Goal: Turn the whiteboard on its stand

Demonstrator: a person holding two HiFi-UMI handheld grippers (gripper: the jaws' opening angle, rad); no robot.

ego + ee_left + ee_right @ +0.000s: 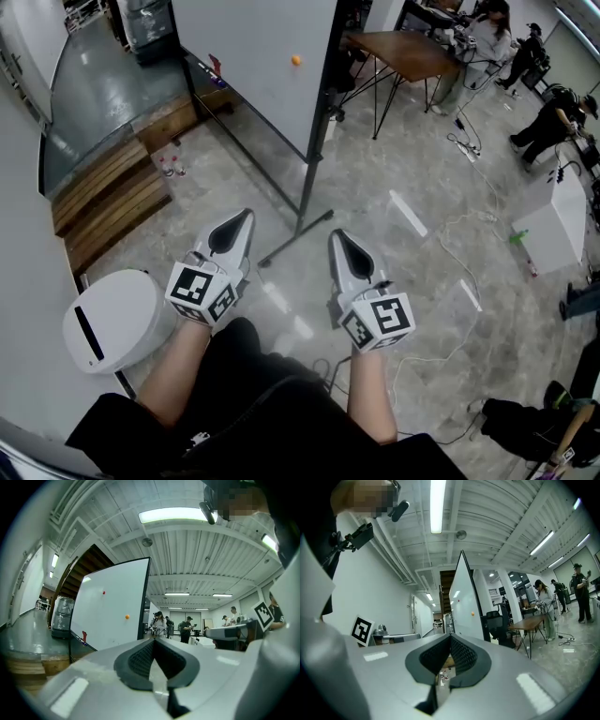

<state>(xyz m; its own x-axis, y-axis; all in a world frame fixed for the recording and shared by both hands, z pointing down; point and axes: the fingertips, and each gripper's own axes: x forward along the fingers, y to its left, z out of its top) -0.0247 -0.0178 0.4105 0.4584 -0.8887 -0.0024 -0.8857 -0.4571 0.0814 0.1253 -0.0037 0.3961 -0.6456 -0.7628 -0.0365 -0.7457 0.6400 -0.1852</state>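
Observation:
The whiteboard (248,56) stands upright in a black frame ahead of me, with an orange magnet (296,60) on its face. Its stand's foot (295,236) rests on the floor between my two grippers. My left gripper (244,221) points at the board from short of it, jaws shut and empty. My right gripper (336,240) is level with it on the right, also shut on nothing. The board (112,606) fills the left of the left gripper view beyond the closed tips (154,641). In the right gripper view the board (468,606) shows edge-on past the closed tips (451,639).
A white round bin (112,321) stands at my left. Wooden steps (108,197) lie behind it, with small bottles (169,169) beside them. A wooden table (398,52) and people (487,42) are at the back right. Cables (459,225) and a white box (553,220) are on the right.

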